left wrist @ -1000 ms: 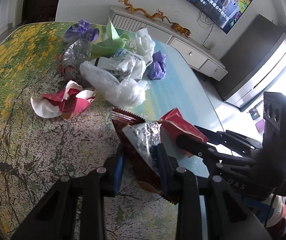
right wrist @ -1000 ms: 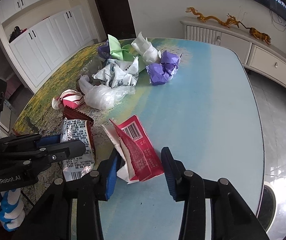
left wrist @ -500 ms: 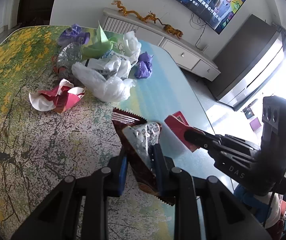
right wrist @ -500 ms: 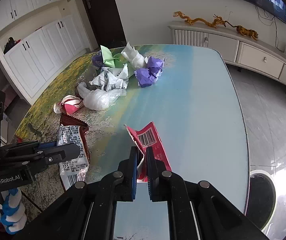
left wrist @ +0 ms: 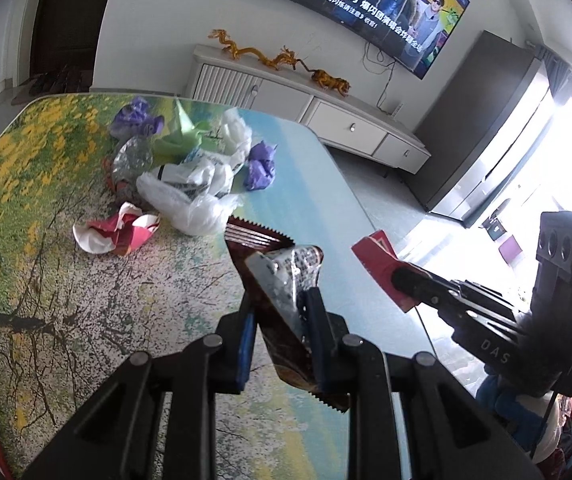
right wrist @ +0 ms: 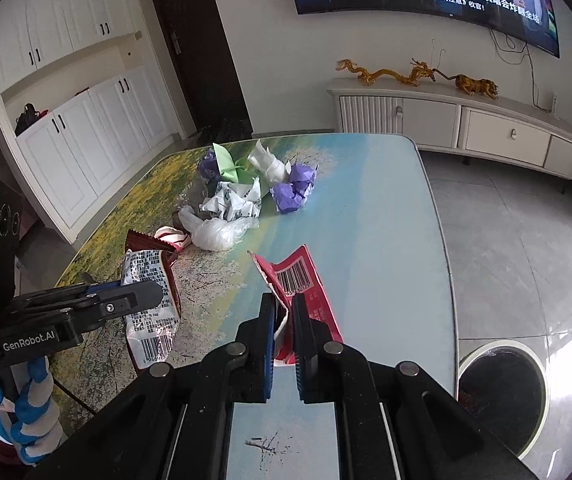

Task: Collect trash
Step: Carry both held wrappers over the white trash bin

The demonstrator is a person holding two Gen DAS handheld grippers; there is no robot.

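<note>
left gripper (left wrist: 282, 322): clamped on brown snack wrapper (left wrist: 286, 304) | right gripper (right wrist: 284, 326): clamped on red packet (right wrist: 306, 292) | advice: lift both clear of surface (right wrist: 386, 220), keep grips firm toward bin (right wrist: 502, 392)

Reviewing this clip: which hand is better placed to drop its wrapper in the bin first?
Right: its gripper holds the red wrapper, and the bin sits on the floor just past the table's right edge.

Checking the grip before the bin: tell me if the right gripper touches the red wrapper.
Touching. The right wrist view shows the right gripper shut on the red wrapper, pads pressing its edge.
</note>
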